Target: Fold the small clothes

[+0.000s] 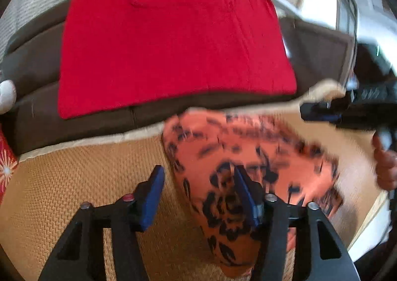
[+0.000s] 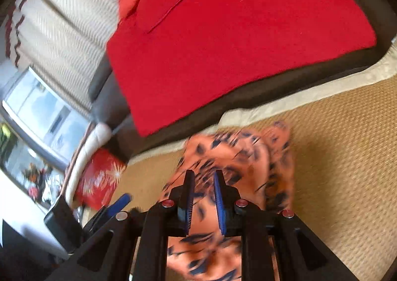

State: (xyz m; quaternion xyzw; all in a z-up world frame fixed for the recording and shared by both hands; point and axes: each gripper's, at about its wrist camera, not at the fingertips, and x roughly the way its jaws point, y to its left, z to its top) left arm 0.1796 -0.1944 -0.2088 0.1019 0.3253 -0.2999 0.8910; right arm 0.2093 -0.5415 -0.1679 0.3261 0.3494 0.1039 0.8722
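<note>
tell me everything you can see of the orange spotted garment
The orange spotted garment is thin, soft-looking fabric, salmon orange with dark leopard-like blotches. It lies crumpled and partly bunched on the woven tan mat, just in front of the dark cushion that carries a red cloth. It is motion-blurred, so seams or openings cannot be made out. The left gripper stands open at its edge; the right gripper hangs over it with jaws slightly apart, and contact cannot be told.

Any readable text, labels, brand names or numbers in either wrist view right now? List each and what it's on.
None can be read in either view.
Orange leopard-print garment: pattern only, no tag showing.
Red cloth on the dark couch: plain, no label visible.
Red cushion: white starburst pattern, no lettering.
Items by the window: too blurred to tell.
</note>
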